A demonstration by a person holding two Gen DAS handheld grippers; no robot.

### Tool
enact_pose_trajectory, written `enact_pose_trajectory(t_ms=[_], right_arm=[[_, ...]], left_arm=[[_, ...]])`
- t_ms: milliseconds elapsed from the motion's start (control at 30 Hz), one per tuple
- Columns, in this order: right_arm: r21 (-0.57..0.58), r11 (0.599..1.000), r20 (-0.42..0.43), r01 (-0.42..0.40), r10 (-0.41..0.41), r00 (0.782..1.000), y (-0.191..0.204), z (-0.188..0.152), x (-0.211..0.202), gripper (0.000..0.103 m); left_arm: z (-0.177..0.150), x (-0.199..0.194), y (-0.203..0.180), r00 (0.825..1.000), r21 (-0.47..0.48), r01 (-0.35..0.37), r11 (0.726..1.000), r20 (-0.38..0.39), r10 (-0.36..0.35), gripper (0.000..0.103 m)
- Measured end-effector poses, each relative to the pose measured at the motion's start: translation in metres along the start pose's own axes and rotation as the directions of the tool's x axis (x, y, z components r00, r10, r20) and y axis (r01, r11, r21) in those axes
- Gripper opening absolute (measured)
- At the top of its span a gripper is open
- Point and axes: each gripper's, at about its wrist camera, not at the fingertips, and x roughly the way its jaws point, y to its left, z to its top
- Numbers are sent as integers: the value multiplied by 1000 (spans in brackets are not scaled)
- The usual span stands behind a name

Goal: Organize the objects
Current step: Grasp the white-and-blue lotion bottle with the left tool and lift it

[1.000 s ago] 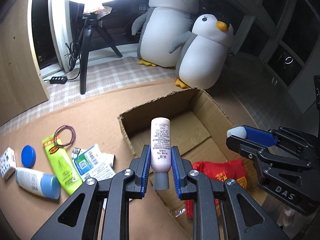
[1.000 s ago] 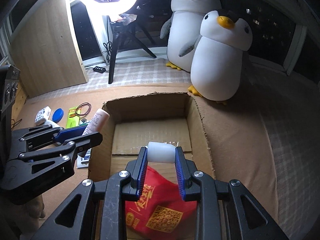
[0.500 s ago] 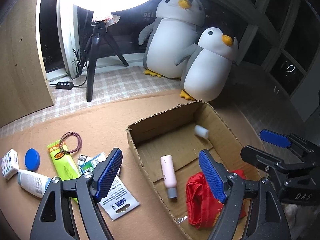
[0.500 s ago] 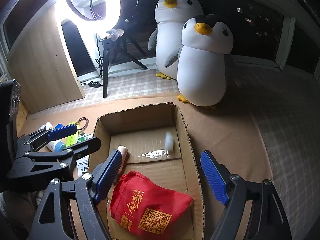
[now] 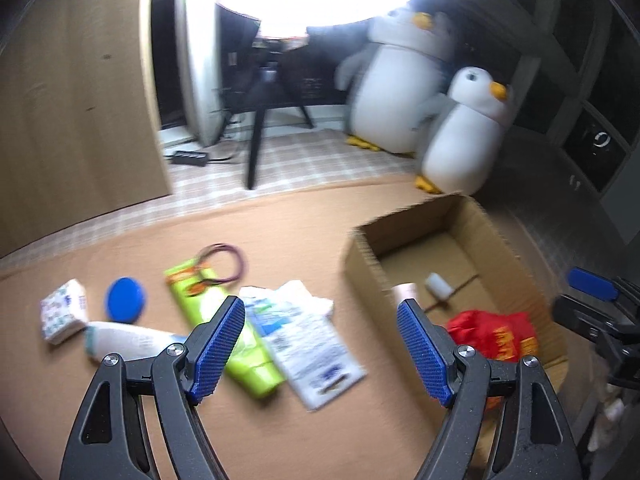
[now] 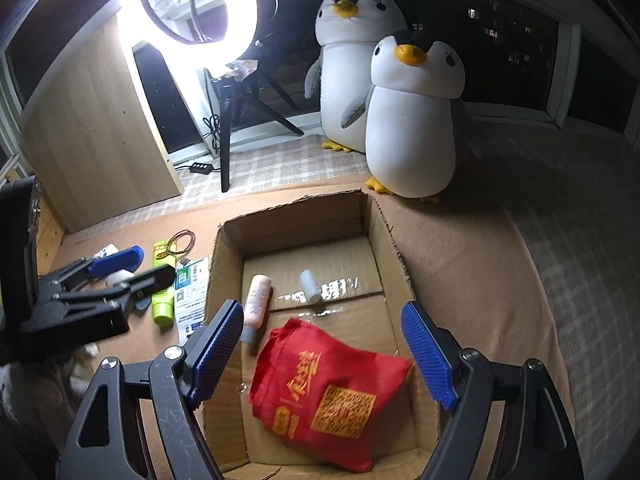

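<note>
Both grippers, left gripper (image 5: 320, 344) and right gripper (image 6: 322, 350), gaping empty. Pink bottle (image 6: 258, 295), white cap (image 6: 310, 285), red bag (image 6: 330, 392) lying boxed below right gripper; green tube (image 5: 224, 332), packets (image 5: 308, 336) waiting under left gripper.

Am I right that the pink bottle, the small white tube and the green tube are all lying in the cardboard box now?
Not quite. The green tube lies outside the cardboard box, on the mat to its left, as the right wrist view shows. The pink bottle and small white tube are inside.

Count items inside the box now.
3: pink bottle lying by the left wall, white cap mid-floor, red bag at the near end of the box. The bag may hide more.
</note>
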Motion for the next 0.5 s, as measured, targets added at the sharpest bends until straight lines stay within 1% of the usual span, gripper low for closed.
enact_pose_trajectory(t_ms=[100,267,400,500], right_arm=[[-1,1000,13,-1,1,1000,10,-11,-9,78],[-9,1000,-4,-7,7,1000,25,-28,-14,78],[-2,1000,-25,-21,21,999,35,-40,-17,78],[7,1000,-34,-20,20,999,40,-47,-20,78]], left_arm=[[-3,-3,32,999,-39,-31,999,-9,31,82],[-6,-5,80,997,-90,-77,993,-32,74,81],[-5,-3,105,994,-115,-102,988,-47,97,81],[-4,3,118,992,-112,-116,987,-69,109,81]])
